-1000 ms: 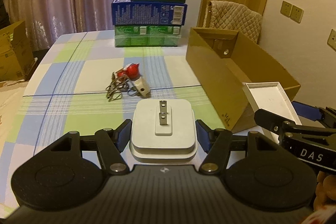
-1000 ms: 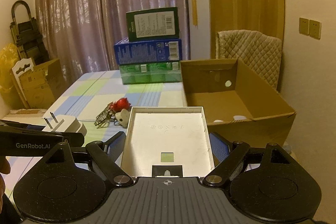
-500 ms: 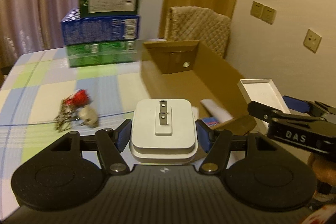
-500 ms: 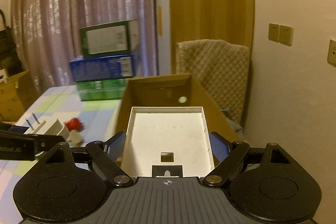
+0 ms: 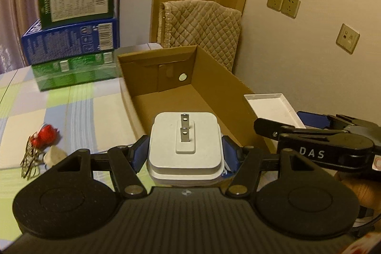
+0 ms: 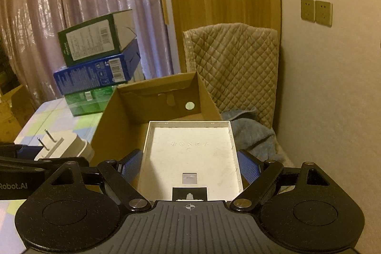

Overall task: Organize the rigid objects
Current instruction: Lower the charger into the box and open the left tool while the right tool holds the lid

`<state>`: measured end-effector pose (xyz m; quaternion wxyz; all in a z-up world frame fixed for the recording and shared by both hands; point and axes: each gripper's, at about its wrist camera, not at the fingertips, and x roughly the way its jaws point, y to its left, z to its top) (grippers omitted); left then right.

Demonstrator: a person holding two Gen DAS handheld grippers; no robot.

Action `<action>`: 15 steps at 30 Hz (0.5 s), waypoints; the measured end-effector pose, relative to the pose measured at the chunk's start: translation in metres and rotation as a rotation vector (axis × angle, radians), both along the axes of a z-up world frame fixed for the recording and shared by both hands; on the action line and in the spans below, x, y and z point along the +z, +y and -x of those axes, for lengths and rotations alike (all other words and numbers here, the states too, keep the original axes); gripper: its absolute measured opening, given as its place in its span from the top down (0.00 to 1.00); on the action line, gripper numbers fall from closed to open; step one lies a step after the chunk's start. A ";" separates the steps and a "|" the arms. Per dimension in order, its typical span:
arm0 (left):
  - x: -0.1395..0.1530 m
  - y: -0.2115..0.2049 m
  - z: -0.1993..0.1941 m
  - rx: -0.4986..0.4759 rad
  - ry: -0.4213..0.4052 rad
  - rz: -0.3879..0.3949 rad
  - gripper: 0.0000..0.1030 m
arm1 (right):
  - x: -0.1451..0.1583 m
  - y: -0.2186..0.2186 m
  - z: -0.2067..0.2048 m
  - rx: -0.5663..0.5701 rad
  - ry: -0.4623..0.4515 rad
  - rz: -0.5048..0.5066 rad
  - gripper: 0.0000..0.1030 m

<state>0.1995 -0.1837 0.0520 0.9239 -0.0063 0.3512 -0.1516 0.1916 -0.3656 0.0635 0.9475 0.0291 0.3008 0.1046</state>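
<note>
Brown cardboard marks the goal: an open cardboard box point(image 5: 209, 97) stands on the checked tablecloth point(image 5: 78, 116), and both carried things are best lowered well inside its walls before anything is released. The white plug adapter point(image 5: 184, 146) is clamped between the blue pads of the left gripper point(image 5: 185, 154), prongs upward, and is seen over the near end of the box; in the right wrist view it shows at the left, beside the box's near left corner. The white plastic tray point(image 6: 190, 158) is pinched across its width by the right gripper point(image 6: 190, 164), the jaws standing wide on it, its open face turned up and its far edge reaching over the box interior. For a clean drop, the adapter should be brought down close to the box floor and let go first, since the tray is broad and would cover the free space; the tray should then be kept level and laid flat, clear of the side walls. Both grippers are pointed forward and downward at a moderate slant, side by side and near each other, the right one seen at the right edge of the left view. A red keychain bundle point(image 5: 41, 146) lies on the cloth outside the box, to be collected afterwards, it is judged.
</note>
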 end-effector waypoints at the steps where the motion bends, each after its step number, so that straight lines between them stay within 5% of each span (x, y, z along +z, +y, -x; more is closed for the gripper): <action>1: -0.001 -0.003 -0.002 -0.002 -0.001 -0.006 0.42 | -0.003 -0.002 -0.003 0.000 0.006 -0.002 0.20; 15: -0.025 -0.012 -0.022 -0.008 0.037 -0.014 0.42 | -0.022 -0.011 -0.019 -0.017 0.042 -0.037 0.20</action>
